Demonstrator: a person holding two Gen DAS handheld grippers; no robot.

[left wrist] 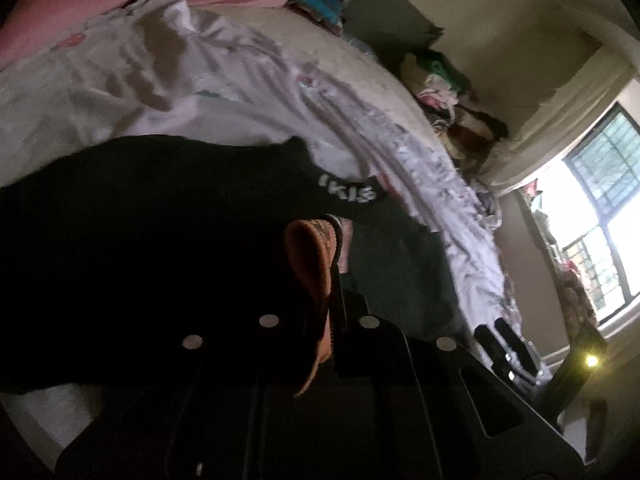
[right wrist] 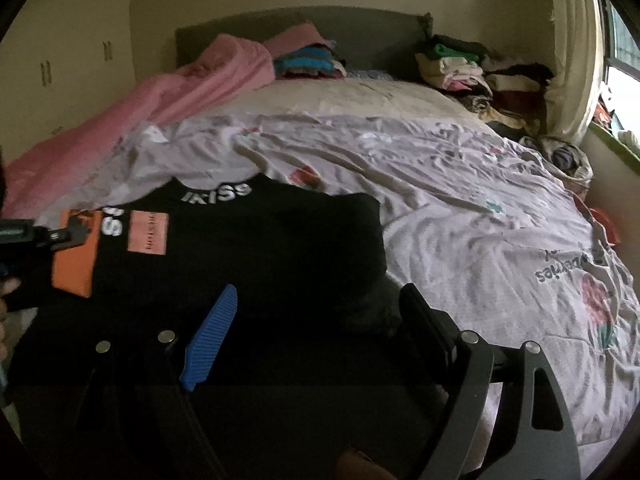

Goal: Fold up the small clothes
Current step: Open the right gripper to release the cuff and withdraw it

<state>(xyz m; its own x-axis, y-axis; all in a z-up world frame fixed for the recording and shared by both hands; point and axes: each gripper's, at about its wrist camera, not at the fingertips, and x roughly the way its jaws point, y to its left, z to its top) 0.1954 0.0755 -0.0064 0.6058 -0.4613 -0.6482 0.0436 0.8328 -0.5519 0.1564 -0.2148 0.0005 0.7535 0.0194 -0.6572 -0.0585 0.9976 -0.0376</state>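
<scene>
Black garment gripped at one edge on the bed

The black garment (right wrist: 240,248) is spread on the pale printed bedsheet (right wrist: 460,208). Its orange-lined edge appears to be pinched in the closed left gripper (left wrist: 332,248), though that view is dark. The right gripper (right wrist: 316,320) is held wide above the fabric, nothing between its fingers.

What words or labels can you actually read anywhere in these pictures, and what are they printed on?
"IKISS": white letters on the black garment's band, lying on the bed.
"SS": the same lettering again, sideways, on the garment's folded part.
"...berries": upside down on the bedsheet; its start is hidden in creases.
Pink patch on the garment: print too small to read.
</scene>
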